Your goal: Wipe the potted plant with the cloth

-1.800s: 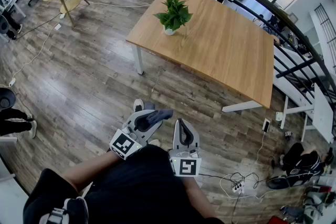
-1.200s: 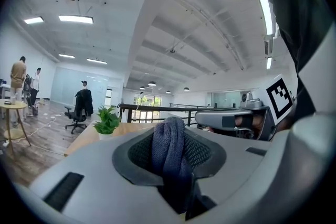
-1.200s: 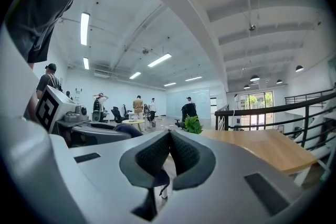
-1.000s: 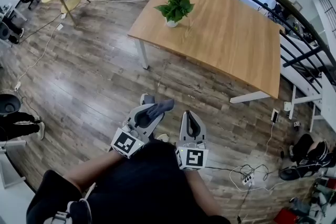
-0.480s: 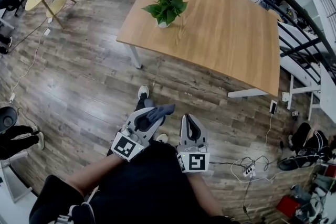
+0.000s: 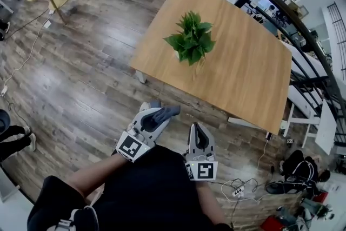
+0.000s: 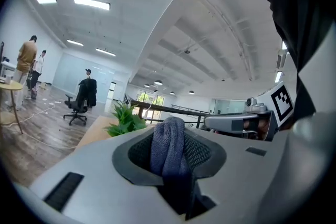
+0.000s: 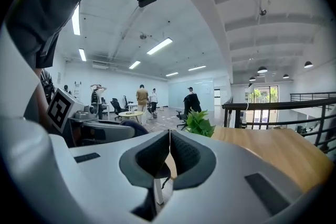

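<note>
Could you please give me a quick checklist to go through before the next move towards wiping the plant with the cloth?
1. The left gripper clamps the cloth: ok, it is pinched between the jaws.
2. The right gripper is shut and empty: ok.
3. The potted plant stands upright on the table: ok.
4. The potted plant is within the grippers' reach: not ok, bare floor lies between them and the table.
5. The cloth is damp enough: cannot tell.
</note>
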The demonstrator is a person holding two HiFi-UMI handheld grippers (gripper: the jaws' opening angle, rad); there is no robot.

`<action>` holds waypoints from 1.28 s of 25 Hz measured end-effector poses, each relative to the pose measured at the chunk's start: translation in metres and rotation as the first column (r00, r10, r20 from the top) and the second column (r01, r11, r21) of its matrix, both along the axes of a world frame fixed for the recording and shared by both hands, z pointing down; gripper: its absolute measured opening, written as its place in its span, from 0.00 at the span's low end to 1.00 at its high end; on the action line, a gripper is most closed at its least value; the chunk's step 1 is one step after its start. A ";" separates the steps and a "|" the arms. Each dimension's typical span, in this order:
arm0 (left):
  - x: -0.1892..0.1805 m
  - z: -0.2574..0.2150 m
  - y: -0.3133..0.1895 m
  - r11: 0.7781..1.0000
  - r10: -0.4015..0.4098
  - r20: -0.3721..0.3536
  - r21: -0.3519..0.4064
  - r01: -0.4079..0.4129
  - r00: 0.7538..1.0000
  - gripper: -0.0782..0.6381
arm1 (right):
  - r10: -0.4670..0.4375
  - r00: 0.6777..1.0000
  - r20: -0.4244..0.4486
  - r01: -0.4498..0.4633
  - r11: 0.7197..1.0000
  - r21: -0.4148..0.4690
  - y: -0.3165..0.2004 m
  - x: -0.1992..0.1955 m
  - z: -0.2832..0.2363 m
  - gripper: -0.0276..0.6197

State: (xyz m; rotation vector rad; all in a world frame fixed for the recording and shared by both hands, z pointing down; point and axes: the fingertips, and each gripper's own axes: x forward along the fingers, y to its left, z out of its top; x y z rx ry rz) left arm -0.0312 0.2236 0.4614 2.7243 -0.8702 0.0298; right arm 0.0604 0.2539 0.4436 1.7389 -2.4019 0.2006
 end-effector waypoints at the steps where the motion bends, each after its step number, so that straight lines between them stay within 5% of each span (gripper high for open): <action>1: -0.004 -0.002 -0.014 1.000 -0.001 -0.009 0.002 0.001 1.000 0.29 | -0.003 1.000 -0.002 0.003 1.000 -0.001 -0.011 -0.003 -0.001 0.07; 8: -0.039 0.000 -0.097 0.999 -0.033 -0.034 -0.001 0.033 0.999 0.29 | 0.053 0.998 -0.046 -0.054 0.999 -0.009 -0.081 0.000 -0.001 0.07; 12: -0.049 0.009 -0.120 1.000 -0.022 -0.029 0.003 0.022 0.999 0.29 | 0.100 0.988 -0.120 -0.115 0.986 -0.120 -0.101 0.006 0.029 0.07; 16: -0.045 0.014 -0.134 1.000 -0.024 -0.005 -0.018 0.024 1.000 0.29 | 0.122 0.987 -0.106 -0.136 0.981 -0.141 -0.115 0.019 0.036 0.07; 22: -0.036 0.015 -0.152 0.999 -0.037 -0.013 -0.020 0.037 0.999 0.29 | 0.070 0.996 -0.058 -0.075 0.992 -0.100 -0.145 0.023 0.027 0.07; 26: -0.034 0.017 -0.174 0.996 -0.093 -0.043 -0.011 0.092 0.995 0.29 | 0.091 0.988 -0.127 -0.103 0.990 -0.092 -0.171 0.046 0.054 0.07; 32: -0.019 0.049 -0.198 0.990 -0.143 0.046 -0.005 0.143 0.989 0.29 | -0.021 0.990 -0.137 0.001 0.989 -0.145 -0.203 0.071 0.106 0.07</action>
